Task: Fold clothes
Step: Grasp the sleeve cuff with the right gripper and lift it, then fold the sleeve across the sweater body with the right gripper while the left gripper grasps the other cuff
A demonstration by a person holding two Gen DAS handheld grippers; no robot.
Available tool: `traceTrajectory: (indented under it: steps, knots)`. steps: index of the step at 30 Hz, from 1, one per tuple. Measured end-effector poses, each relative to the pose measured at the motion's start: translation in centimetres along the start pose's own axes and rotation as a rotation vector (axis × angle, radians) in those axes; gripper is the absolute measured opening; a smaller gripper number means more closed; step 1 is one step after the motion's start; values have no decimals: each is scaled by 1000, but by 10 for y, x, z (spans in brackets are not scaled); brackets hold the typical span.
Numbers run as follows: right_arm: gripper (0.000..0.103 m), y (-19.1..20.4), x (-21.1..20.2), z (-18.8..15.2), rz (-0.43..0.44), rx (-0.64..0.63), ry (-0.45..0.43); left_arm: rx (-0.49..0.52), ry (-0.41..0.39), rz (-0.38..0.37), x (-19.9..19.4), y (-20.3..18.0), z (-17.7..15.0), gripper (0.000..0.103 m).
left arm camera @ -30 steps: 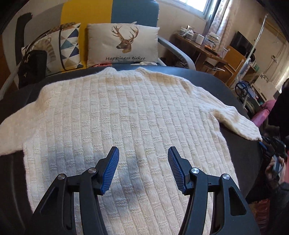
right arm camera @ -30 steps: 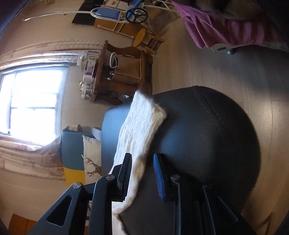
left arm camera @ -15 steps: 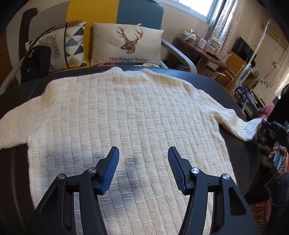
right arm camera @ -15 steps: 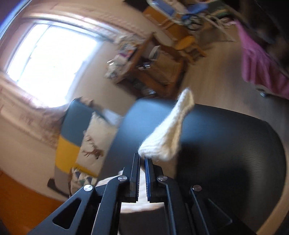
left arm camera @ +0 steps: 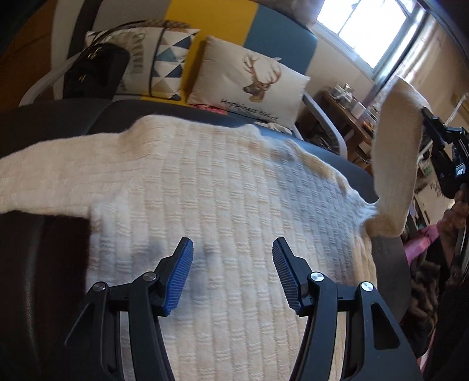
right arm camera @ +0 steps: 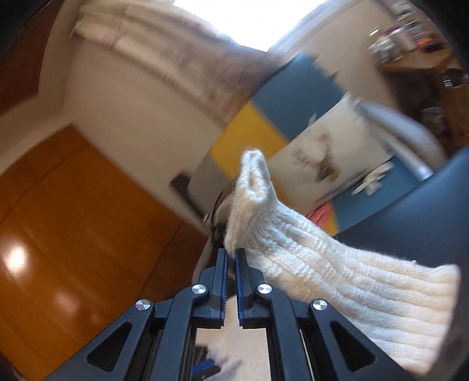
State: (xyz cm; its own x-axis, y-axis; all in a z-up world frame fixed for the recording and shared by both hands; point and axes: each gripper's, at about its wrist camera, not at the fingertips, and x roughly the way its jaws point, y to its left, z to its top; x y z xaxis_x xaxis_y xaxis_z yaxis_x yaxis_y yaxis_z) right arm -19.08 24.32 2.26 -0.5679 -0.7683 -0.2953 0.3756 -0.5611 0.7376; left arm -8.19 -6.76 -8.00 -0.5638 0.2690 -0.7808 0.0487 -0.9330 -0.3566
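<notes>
Standing behind the dark padded surface (left arm camera: pixel 58 123) is a sofa with yellow and blue panels (left arm camera: pixel 275 38), carrying a deer-print cushion (left arm camera: pixel 249 85), a triangle-patterned cushion (left arm camera: pixel 158 64) and a black handbag (left arm camera: pixel 93 73). A window (left arm camera: pixel 363 26) admits strong light at upper right, and a cluttered wooden desk (left arm camera: pixel 351 117) stands beyond the sofa arm. Nothing lies between the left claw and the garment.

The cream sweater (left arm camera: pixel 222 187) is a thick knit with a raised basket-weave block pattern and a fuzzy edge. It lies flat, spread across the surface, one sleeve stretched out toward the left of the left wrist view. The surface is smooth, dark and rounded at its rim.

The left claw (left arm camera: pixel 233 275) hangs over the lower body of the sweater, released, its blue ribbed pads well apart with only knit visible beneath them. The right claw (right arm camera: pixel 231 258) is clenched on the ribbed cuff of the other sleeve (right arm camera: pixel 322 252), which is raised off the surface and drapes away to the right. In the left wrist view this lifted sleeve stands upright at the right edge of the surface.
</notes>
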Motion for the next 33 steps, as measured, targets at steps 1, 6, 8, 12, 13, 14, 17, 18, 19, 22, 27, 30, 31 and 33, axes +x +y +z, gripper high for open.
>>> traceTrajectory:
  steps: [1,6,8,12,13,14,17,18,19,22,27,30,31,33]
  knots:
    - [4,8,28,-9,12,-24,61,-18,3,-2,2,8,2,60]
    - [26,16,128,-81,-8,-83,380,-67,34,-28,13,33,11,60]
    - [26,8,130,-98,7,-50,407,-83,46,-40,17,42,14,60]
    - [26,-11,90,-120,-18,7,392,-112,66,-52,22,58,16,60]
    - [26,-18,78,-127,-25,28,388,-119,70,-54,23,62,17,60]
    - [26,-24,65,-133,-43,41,379,-127,71,-60,24,65,18,60]
    - [26,-44,36,-154,-96,102,353,-133,63,-75,26,69,26,60]
    - [26,-49,27,-159,-110,125,344,-111,57,-80,27,66,31,60]
    - [26,-53,18,-163,-123,148,335,-74,53,-82,28,61,35,60]
    - [26,-68,-1,-176,-149,211,317,42,60,-77,40,44,45,60]
    - [26,-85,-10,-186,-178,250,312,52,120,-99,66,44,48,60]
    - [26,-90,-10,-187,-187,252,305,34,119,-127,68,47,47,60]
    - [26,-92,-10,-187,-193,254,302,31,117,-131,68,48,46,59]
    - [26,-96,-12,-188,-195,256,296,18,128,-138,69,48,45,38]
